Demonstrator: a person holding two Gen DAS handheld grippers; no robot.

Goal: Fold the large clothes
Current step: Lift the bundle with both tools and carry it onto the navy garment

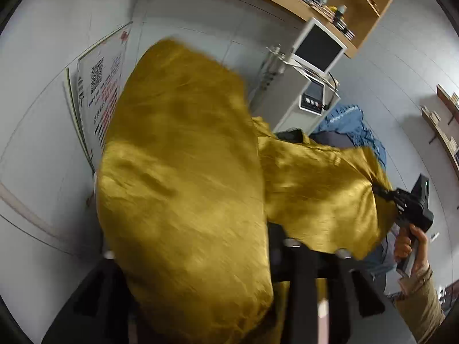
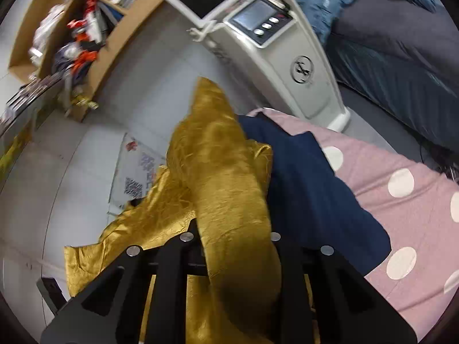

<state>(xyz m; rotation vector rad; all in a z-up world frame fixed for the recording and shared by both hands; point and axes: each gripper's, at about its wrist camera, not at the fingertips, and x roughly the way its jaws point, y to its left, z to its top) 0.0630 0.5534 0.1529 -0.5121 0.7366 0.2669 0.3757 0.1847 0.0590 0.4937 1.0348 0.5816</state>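
Item: one large garment of shiny mustard-gold fabric, held aloft and bunched, draped across both grippers. Left gripper: fingers almost wholly covered by a thick fold of the gold cloth; cloth passed between them, and they appeared closed on it, though the tips were hidden. Right gripper: narrow, clamped on a rolled length of the same garment that rose from between its fingers toward the far wall; it also showed at the right of the left wrist view, gripping the garment's far edge, with the person's hand on its handle. Beneath, at right: navy cloth lying on a pink sheet with white dots. Beyond: a white machine with screen and buttons, a blue-grey heap of bedding, a wooden wall shelf, cluttered, and a printed poster against the left wall.
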